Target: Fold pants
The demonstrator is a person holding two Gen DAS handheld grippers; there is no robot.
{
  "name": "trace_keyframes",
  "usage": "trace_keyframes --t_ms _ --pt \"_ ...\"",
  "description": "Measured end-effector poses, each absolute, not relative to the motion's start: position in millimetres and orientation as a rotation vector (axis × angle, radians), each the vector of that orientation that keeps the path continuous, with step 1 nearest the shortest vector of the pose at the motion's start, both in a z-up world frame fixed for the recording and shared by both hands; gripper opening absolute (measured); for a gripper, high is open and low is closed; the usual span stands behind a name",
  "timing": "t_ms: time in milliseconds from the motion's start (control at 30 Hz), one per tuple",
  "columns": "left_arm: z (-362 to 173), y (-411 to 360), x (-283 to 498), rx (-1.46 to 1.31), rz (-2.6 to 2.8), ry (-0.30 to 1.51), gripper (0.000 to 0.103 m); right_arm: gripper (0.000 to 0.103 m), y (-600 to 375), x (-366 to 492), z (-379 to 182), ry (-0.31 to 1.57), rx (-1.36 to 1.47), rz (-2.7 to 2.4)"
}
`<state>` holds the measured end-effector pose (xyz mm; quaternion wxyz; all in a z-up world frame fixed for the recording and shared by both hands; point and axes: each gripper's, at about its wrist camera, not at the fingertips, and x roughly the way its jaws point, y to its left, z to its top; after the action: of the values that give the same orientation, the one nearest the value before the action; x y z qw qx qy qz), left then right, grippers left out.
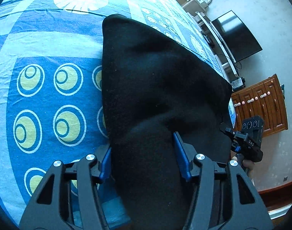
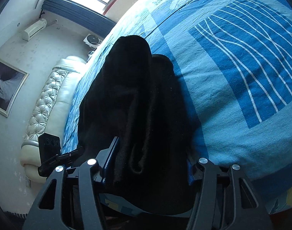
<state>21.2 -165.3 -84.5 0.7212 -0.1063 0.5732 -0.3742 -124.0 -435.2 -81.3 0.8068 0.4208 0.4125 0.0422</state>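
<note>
So the pants (image 1: 157, 88) are black, soft and kind of fuzzy, maybe fleece, with a matte nap that swallows the light. From the left wrist view they form a big rounded wedge, draped in loose lumpy folds over the bedsheet (image 1: 50, 44). From the right wrist view you get two rounded tube-like ends side by side at the far end and rope-like ridges running toward the camera.

The sheet is thin wrinkled cotton, blue patchwork print: yellow-green circles with white rings, pale leaf shapes, and a block of wavy white lines on the right camera's side. Off the bed there's a glossy tufted cream headboard (image 2: 48, 99), a carved wooden cabinet (image 1: 261, 107) and a flat dark TV (image 1: 236, 36).

The left gripper (image 1: 142, 159) is black angular metal with blue pads, and a thick bunch of the fabric fills the gap between them, both pads pressed against it, so it's pinching the pants. The right gripper (image 2: 151, 164) has the same build and is clamped on a bunched fold too, though its far pad is mostly buried in cloth.

The pants run from both grippers out across the bed.
</note>
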Motion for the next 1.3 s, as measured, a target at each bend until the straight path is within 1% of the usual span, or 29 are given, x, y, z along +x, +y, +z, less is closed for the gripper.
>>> trace_keyframes --t_ms 67,167,233,467,633,800,1067,1300 --pt "-79.0 -165.5 16.2 -0.184 -0.818 1.240 0.050 0.050 -429.8 -124.4 -81.1 0.870 0.910 0.090" --pt "-73.0 -160.5 15.7 -0.144 -0.823 1.208 0.046 0.049 -420.2 -120.7 -78.1 0.871 0.910 0.097" --pt "-70.0 -153.2 19.0 -0.130 -0.817 1.203 0.045 0.049 -410.6 -115.6 -75.9 0.879 0.906 0.111" --pt "-63.9 -97.3 27.8 -0.123 -0.740 1.195 0.044 0.049 -360.5 -78.8 -77.5 0.933 0.873 0.190" --pt "-64.8 -50.2 35.8 -0.168 -0.691 1.189 0.044 0.049 -323.9 -50.6 -79.7 0.981 0.838 0.243" --pt "-65.3 -17.5 38.4 -0.209 -0.658 1.175 0.044 0.049 -301.6 -43.9 -86.1 1.005 0.822 0.272" --pt "-65.7 8.5 40.3 -0.244 -0.650 1.163 0.044 0.049 -282.7 -35.1 -89.0 1.028 0.814 0.289" --pt "-66.9 7.6 37.6 -0.233 -0.658 1.143 0.045 0.049 -281.1 -32.2 -88.6 1.018 0.826 0.288"
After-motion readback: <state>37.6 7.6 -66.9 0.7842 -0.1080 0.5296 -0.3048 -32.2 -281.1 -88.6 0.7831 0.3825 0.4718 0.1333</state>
